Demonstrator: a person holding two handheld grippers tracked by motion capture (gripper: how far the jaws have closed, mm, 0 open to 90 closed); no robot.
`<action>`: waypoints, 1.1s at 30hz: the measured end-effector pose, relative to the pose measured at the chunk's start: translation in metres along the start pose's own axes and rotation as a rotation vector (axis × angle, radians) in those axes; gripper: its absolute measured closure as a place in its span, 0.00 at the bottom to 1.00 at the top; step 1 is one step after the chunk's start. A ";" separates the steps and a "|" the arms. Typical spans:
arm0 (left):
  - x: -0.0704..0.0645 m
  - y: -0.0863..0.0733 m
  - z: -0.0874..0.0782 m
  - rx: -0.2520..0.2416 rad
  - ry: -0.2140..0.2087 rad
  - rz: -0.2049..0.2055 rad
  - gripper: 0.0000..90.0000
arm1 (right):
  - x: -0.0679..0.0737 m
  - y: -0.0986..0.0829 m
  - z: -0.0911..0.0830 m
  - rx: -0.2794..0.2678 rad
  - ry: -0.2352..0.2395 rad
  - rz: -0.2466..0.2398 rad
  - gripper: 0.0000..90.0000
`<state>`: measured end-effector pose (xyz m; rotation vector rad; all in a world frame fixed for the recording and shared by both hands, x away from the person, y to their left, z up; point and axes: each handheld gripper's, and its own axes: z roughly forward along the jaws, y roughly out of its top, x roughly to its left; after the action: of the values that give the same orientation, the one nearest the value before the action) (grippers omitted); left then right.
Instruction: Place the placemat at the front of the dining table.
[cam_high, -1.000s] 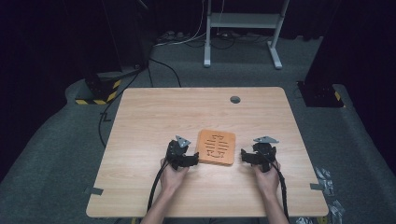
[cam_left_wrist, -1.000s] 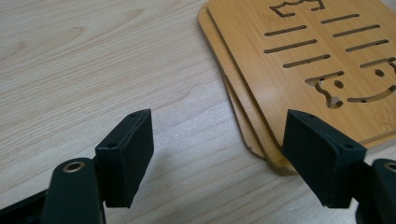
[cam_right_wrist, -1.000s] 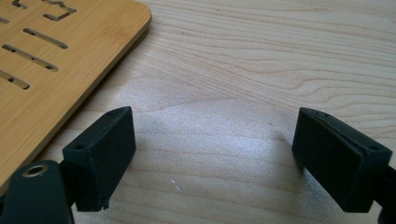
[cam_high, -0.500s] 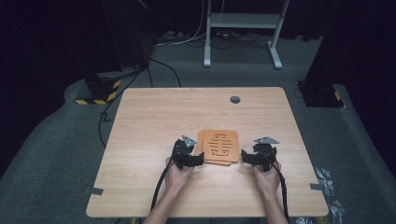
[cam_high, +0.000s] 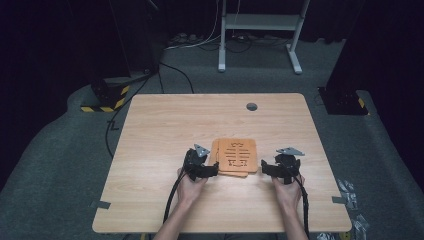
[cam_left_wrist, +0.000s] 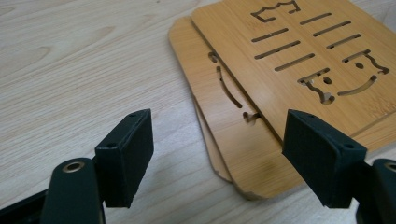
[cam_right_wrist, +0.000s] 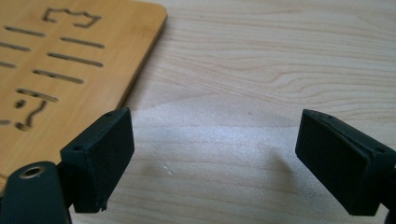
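Two forearms come in from the bottom of the high view, each hand wrapped around a gripper low over the near half of the counter (cam_high: 165, 125). The left gripper (cam_high: 212, 171) points rightward, its jaws spread wide with nothing between them; in the left gripper view (cam_left_wrist: 219, 154) the jaws straddle the near left corner of the stacked bamboo boards (cam_left_wrist: 280, 70) without touching them, as far as can be seen. The right gripper (cam_high: 265, 169) points leftward, just beside the stack's right edge, jaws likewise wide apart and empty over bare wood (cam_right_wrist: 215, 158). Each gripper carries a grey three-cornered plate and trails a black cable.

The jaws are matte black, blocky pads with small screw holes.

The stacked bamboo boards (cam_high: 234, 156) lie flat between the two grippers, on the near middle of the counter. They are thin, orange-brown, with rounded corners and fine straight grain; the top one (cam_right_wrist: 56, 60) sits skewed over at least one below. Cut-through slots form parallel bars and curved figures; no readable writing.

The counter is pale wood-grain laminate with a round grey grommet (cam_high: 251, 106) near its far edge. Beyond lies grey carpet (cam_high: 60, 165).
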<state>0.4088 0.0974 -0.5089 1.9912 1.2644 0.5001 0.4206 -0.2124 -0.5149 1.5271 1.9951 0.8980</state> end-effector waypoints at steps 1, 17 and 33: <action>0.001 -0.001 -0.001 0.001 0.002 -0.008 0.28 | -0.001 0.000 -0.001 -0.012 0.017 0.006 0.13; 0.029 -0.013 -0.014 -0.006 0.035 -0.083 0.28 | 0.011 0.001 -0.002 -0.036 0.138 -0.040 0.13; 0.039 -0.015 -0.021 -0.019 0.038 -0.106 0.29 | 0.018 -0.001 0.008 0.032 0.107 -0.088 0.17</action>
<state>0.4028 0.1437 -0.5083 1.8960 1.3758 0.4978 0.4202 -0.1933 -0.5208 1.4234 2.1443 0.9337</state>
